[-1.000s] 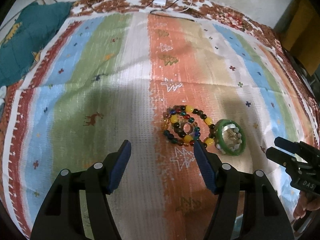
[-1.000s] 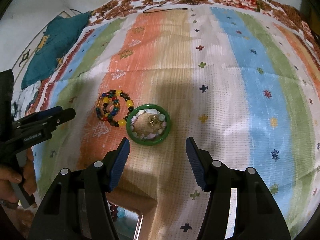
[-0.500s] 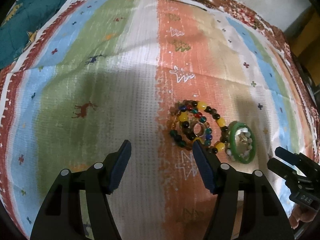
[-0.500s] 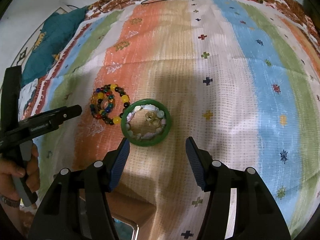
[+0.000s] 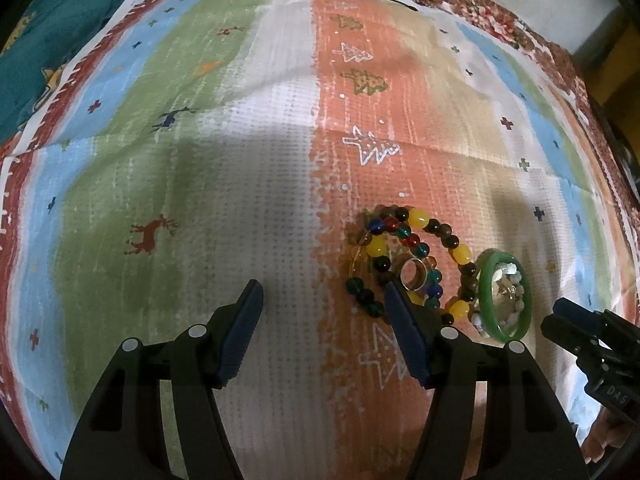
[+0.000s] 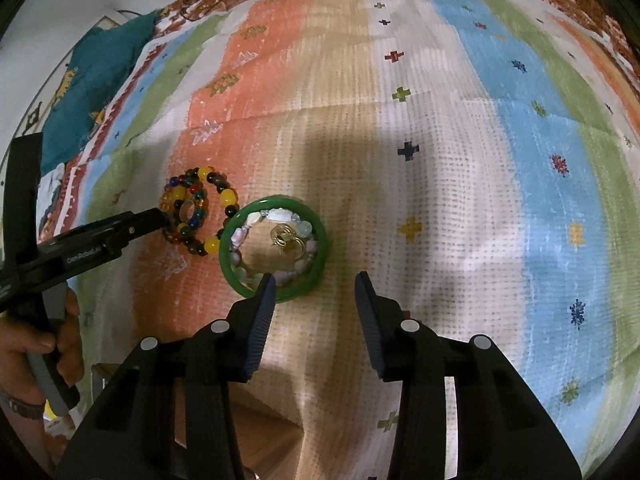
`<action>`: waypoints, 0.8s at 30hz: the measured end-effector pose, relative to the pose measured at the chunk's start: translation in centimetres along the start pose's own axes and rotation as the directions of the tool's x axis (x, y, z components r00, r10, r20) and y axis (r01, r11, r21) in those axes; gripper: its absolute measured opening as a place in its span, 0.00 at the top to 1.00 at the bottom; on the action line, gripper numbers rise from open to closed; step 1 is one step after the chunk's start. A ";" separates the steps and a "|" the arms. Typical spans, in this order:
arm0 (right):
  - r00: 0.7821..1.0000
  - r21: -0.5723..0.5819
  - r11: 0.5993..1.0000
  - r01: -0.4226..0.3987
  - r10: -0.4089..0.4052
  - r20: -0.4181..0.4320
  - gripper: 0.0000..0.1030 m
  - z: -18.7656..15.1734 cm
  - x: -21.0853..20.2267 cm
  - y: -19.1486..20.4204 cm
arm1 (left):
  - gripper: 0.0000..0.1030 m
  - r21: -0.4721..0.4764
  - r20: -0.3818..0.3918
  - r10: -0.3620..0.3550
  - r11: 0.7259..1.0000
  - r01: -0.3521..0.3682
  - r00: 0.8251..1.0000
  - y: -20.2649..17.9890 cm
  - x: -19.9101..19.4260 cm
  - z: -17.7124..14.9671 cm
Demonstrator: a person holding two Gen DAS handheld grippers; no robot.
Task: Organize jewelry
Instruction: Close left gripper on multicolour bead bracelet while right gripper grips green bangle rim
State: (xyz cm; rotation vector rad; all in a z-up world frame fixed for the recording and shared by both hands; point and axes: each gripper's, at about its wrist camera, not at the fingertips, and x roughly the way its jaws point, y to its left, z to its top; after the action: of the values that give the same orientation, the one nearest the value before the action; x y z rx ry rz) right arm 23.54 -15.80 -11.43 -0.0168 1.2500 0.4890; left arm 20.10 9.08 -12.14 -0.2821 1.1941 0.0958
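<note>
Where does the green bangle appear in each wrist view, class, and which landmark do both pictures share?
Left wrist view: the green bangle lies at lower right, seen edge-on.
Right wrist view: it lies at centre left, just above the near pad.
Shared landmark: the multicoloured bead bracelet beside it on the orange stripe.

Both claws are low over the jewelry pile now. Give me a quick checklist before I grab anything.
1. Left claw empty: ok, jaws apart, only cloth between them.
2. Left claw lined up on the beaded bracelets: not ok, beads lie beside and beyond its right finger.
3. Right claw empty: ok, jaws closing on nothing.
4. Right claw lined up on the green bangle: not ok, only its left fingertip overlaps the rim.
5. Small ring free to pick: cannot tell, it sits among the beads.
6. Striped cloth flat: ok.
</note>
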 end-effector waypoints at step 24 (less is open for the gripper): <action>0.998 0.019 0.999 -0.044 0.045 -0.039 0.92 0.2 2.1 -0.2 | 0.86 0.067 0.019 0.037 0.997 -0.038 0.999 -0.5 1.2 -0.2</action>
State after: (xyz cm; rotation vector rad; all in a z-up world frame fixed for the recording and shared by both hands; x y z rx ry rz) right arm 24.24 -15.21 -13.30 0.0173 1.2956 0.5178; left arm 20.45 8.40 -13.23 -0.1996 1.1832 0.0903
